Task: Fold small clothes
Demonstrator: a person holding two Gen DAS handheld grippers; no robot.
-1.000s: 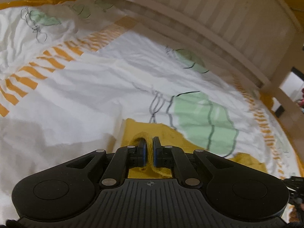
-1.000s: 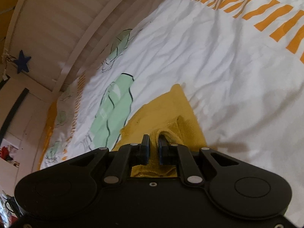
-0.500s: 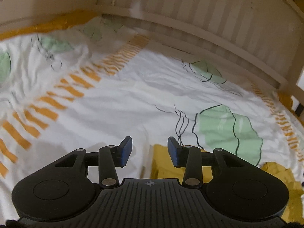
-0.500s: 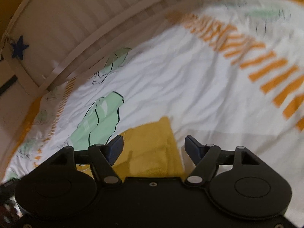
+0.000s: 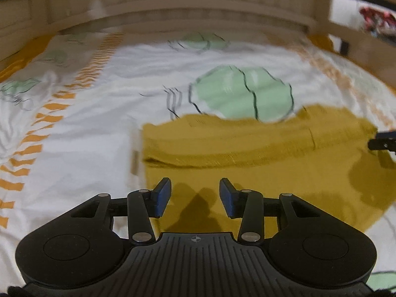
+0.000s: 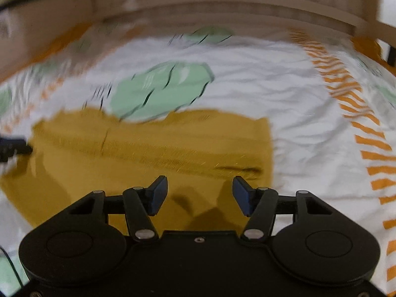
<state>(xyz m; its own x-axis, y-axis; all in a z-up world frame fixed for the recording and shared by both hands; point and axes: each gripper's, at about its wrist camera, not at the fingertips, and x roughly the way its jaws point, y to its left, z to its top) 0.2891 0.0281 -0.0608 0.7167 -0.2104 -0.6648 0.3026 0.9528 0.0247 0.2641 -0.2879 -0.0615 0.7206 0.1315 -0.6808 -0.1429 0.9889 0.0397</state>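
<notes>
A mustard-yellow garment lies flat on the bed with its far part folded over toward me, making a doubled band across it. It also shows in the right wrist view. My left gripper is open and empty above the garment's near left part. My right gripper is open and empty above its near right part. The right gripper's tip shows at the right edge of the left wrist view, and the left gripper's tip at the left edge of the right wrist view.
The garment rests on a white bedsheet with orange stripes and green cactus prints. A slatted wooden bed rail runs along the far side, with a corner post at the right.
Both grippers were shut on the garment's edge a second ago. They opened, let it go and pulled back and up. The folded garment now lies flat in front of them.
</notes>
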